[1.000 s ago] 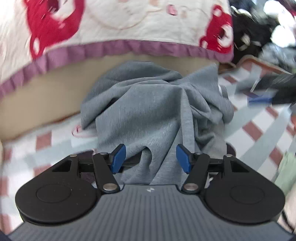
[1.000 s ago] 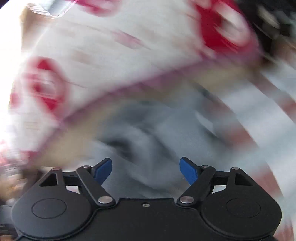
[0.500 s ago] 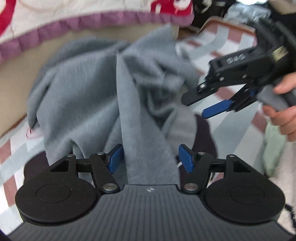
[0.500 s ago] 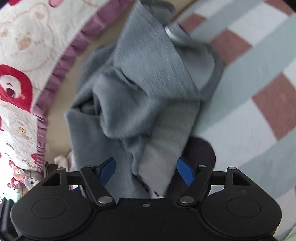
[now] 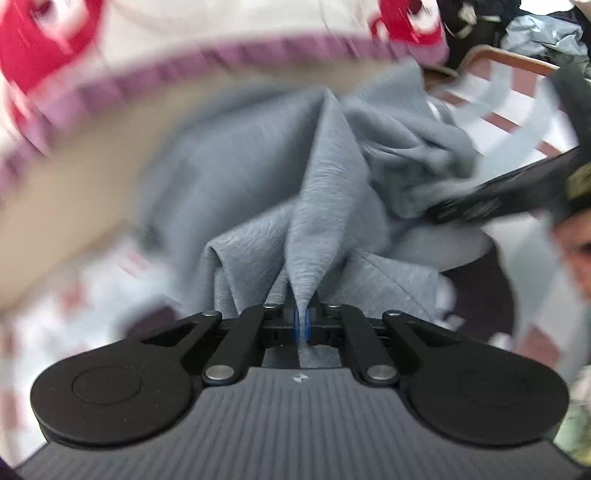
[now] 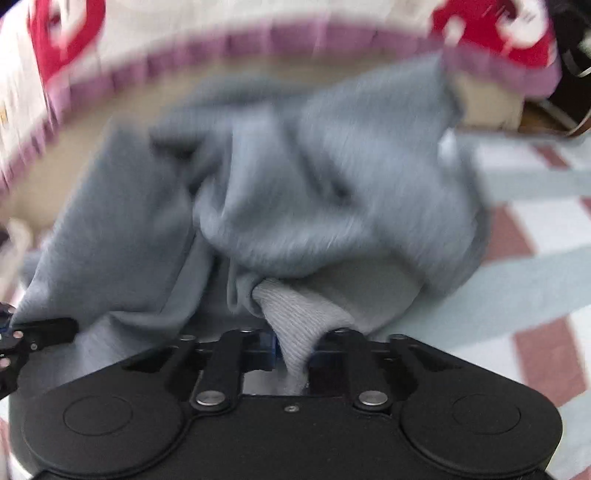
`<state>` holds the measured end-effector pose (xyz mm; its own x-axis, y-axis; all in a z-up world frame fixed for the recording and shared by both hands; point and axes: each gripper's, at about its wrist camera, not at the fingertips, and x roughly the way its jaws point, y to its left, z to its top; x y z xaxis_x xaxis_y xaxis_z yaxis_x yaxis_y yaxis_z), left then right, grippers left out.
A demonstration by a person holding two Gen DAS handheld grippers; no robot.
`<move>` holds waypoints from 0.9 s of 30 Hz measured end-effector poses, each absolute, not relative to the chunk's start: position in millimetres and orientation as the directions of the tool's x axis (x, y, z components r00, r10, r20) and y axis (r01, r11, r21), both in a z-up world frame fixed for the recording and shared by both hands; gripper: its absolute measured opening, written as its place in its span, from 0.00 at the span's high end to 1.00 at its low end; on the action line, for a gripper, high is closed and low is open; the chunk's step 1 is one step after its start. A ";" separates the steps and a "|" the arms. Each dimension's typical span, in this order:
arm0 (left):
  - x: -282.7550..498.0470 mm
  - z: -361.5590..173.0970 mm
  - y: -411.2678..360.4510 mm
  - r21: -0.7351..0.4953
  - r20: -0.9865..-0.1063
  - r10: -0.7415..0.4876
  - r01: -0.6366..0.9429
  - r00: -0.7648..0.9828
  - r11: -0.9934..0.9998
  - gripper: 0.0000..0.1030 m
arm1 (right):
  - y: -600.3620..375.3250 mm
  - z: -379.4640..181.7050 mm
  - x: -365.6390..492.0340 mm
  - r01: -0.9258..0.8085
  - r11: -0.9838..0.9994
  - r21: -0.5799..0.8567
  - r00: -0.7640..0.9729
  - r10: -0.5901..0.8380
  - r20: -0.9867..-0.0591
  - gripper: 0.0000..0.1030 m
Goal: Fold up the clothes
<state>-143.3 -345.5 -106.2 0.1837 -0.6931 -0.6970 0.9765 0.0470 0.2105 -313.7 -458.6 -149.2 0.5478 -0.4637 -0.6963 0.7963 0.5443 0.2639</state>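
A crumpled grey garment (image 5: 321,177) lies on the checked sheet (image 5: 517,110). My left gripper (image 5: 303,325) is shut on a raised peak of its fabric, which runs up from between the blue pads. In the right wrist view the same garment (image 6: 332,206) fills the middle. My right gripper (image 6: 293,350) has its jaws closing, and they pinch a ribbed grey edge (image 6: 295,314) of it. The right gripper's black body (image 5: 498,195) shows blurred at the right of the left wrist view. The left gripper (image 6: 22,339) peeks in at the left edge of the right wrist view.
A white quilt with red prints and a purple frill (image 5: 221,55) lies behind the garment, above a beige band (image 5: 74,166). The sheet (image 6: 535,240) has red, white and pale green checks. Dark clutter (image 5: 480,22) sits at the top right. A hand (image 5: 576,251) shows at the right edge.
Both grippers went from open to closed on grey cloth. The left one sank onto the fold it straddled. The right one swung in beside it and took the ribbed edge.
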 end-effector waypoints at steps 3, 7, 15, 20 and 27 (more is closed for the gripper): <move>-114.7 -69.6 -323.6 0.266 -0.588 -0.748 0.947 0.308 0.181 0.98 | -460.6 -101.6 -352.8 0.839 0.488 0.239 0.521 -0.598 -0.609 0.90; -70.5 -36.8 -290.8 0.276 -0.513 -0.738 0.899 0.437 0.341 0.98 | -473.6 -51.8 -395.8 0.860 0.486 0.153 0.477 -0.663 -0.577 0.92; 1.1 5.6 -226.8 0.236 -0.463 -0.722 0.857 0.514 0.459 0.98 | -487.8 17.6 -446.0 0.866 0.494 -0.076 0.393 -0.768 -0.506 0.93; 30.8 27.1 -195.0 0.079 -0.461 -0.743 0.857 0.485 0.510 0.98 | -506.6 35.5 -470.5 0.849 0.474 -0.232 0.299 -0.794 -0.530 0.92; 61.5 -18.3 -185.9 -0.008 -0.630 -0.651 0.834 0.424 0.551 0.97 | -506.5 -25.1 -521.9 0.801 0.598 0.007 0.318 -0.416 -0.852 0.90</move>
<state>61.5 -185.9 -18.3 0.4237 -0.6510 -0.6298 0.8344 0.5511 -0.0083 -521.9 -506.5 -25.1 0.3178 -0.4157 -0.8522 0.8015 0.5980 0.0072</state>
